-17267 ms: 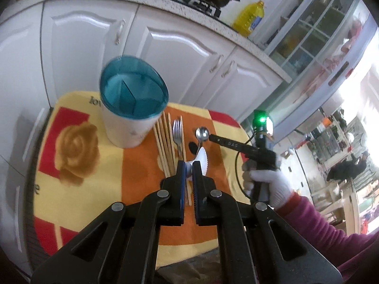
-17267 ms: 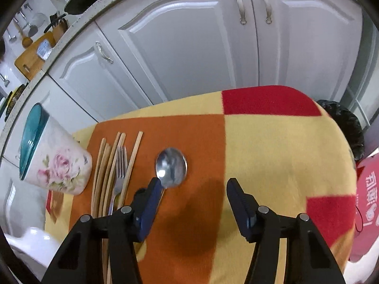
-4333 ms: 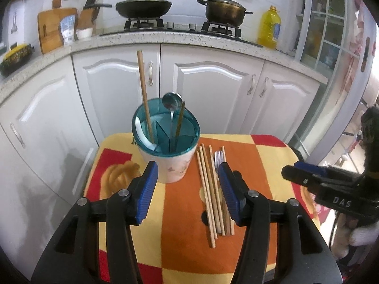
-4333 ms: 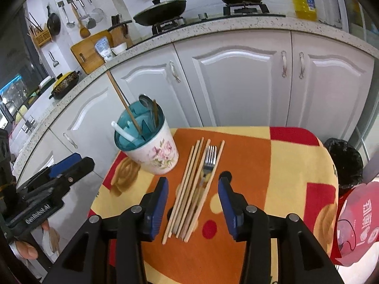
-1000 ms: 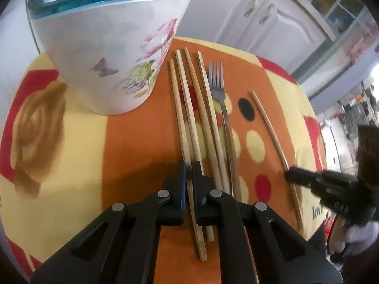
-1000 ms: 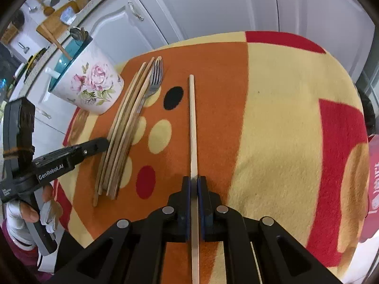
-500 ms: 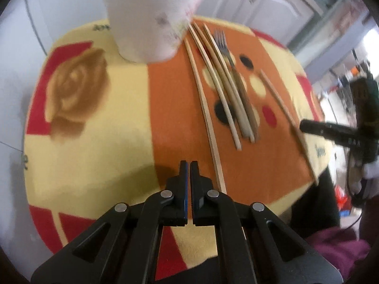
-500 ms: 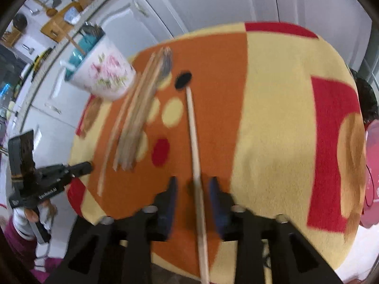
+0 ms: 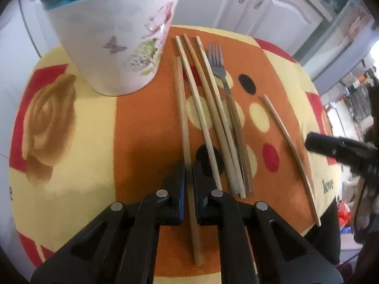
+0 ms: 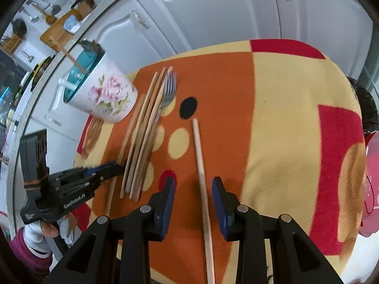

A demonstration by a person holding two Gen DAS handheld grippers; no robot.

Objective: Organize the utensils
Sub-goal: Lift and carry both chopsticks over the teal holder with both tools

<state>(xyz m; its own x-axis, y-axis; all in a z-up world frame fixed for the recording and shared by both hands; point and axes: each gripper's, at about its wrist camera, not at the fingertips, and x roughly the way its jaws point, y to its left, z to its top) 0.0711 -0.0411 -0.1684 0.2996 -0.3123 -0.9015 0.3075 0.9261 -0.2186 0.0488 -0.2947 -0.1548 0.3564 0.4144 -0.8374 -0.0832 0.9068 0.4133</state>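
A flowered white holder [image 9: 113, 33] with a teal rim stands at the back left of the table; it also shows in the right wrist view [image 10: 104, 94]. Beside it lie several wooden chopsticks [image 9: 213, 118] and a fork [image 9: 219, 66]. My left gripper [image 9: 188, 175] is shut on the leftmost chopstick [image 9: 182, 108], which lies flat on the cloth. My right gripper [image 10: 193, 184] is open, its fingers on either side of a lone chopstick [image 10: 200, 165] lying on the cloth.
The table wears an orange, yellow and red cloth [image 10: 284, 118]. White cabinet doors [image 10: 213, 11] stand close behind it. The holder has a spoon and a chopstick standing in it. The table's front edge is near both grippers.
My left gripper has come forward and closed on the leftmost chopstick. My right gripper has let go of the lone chopstick and now stands open around it.
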